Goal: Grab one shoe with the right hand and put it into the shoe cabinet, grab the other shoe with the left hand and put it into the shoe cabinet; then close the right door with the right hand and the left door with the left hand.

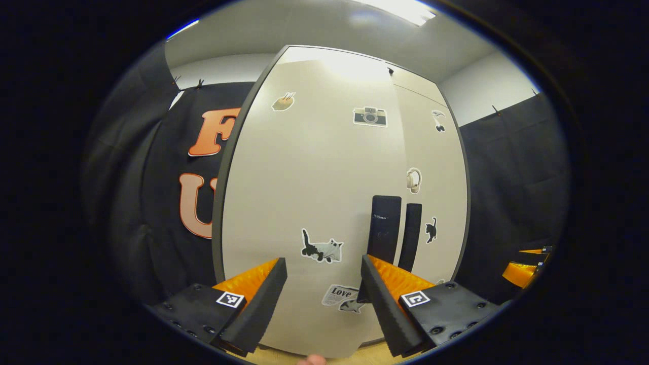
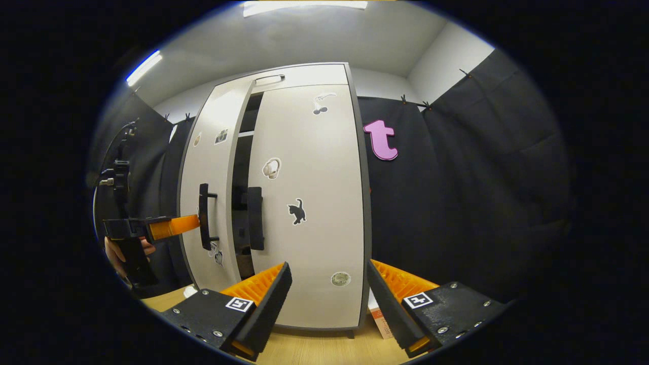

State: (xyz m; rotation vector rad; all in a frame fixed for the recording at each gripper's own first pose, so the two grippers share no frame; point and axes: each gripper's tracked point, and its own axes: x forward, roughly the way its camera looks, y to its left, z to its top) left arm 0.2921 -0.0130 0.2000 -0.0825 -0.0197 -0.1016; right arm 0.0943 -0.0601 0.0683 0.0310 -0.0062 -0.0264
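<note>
The pale shoe cabinet stands in front of both grippers. In the right gripper view its right door [image 2: 309, 203] lies flush, while the left door [image 2: 208, 177] stands ajar with a dark gap between them. My left gripper [image 1: 323, 268] is open, close to the left door [image 1: 314, 177] and beside its black handle [image 1: 384, 228]. From the side, the left gripper [image 2: 195, 221] has its tips at the left handle [image 2: 204, 223], held by a hand [image 2: 127, 248]. My right gripper [image 2: 327, 294] is open and empty, facing the right door. The shoes are hidden from sight.
Black cloth walls stand on both sides of the cabinet. A small box [image 2: 380, 317] leans at the cabinet's right foot on the wooden floor [image 2: 314, 347]. The right handle [image 2: 255, 218] sits by the gap. The right gripper [image 1: 525, 261] shows at the far right edge.
</note>
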